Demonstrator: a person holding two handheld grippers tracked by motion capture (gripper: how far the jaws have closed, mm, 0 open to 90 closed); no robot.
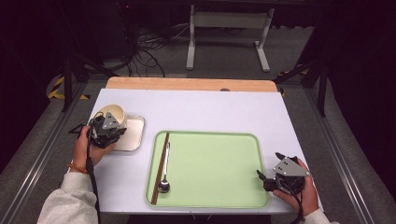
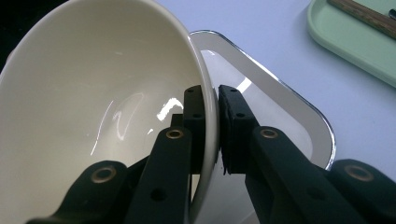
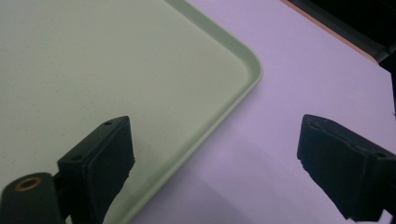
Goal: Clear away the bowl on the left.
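Currently the left gripper is clamped on the rim of the cream bowl, one jaw inside the wall and the other outside, so the thin wall is pinched between the pads. This edge grip suits a bowl too wide to span, and it leaves the bowl tilted, its opening turned sideways. The bowl hangs at the far left corner of the white rectangular tray on the left of the counter; whether it touches the tray cannot be told. The right gripper rests with jaws wide apart and nothing between them, at the near right corner of the green tray. A spoon and a pair of chopsticks lie along that tray's left edge, which probably leaves its middle free for the bowl.
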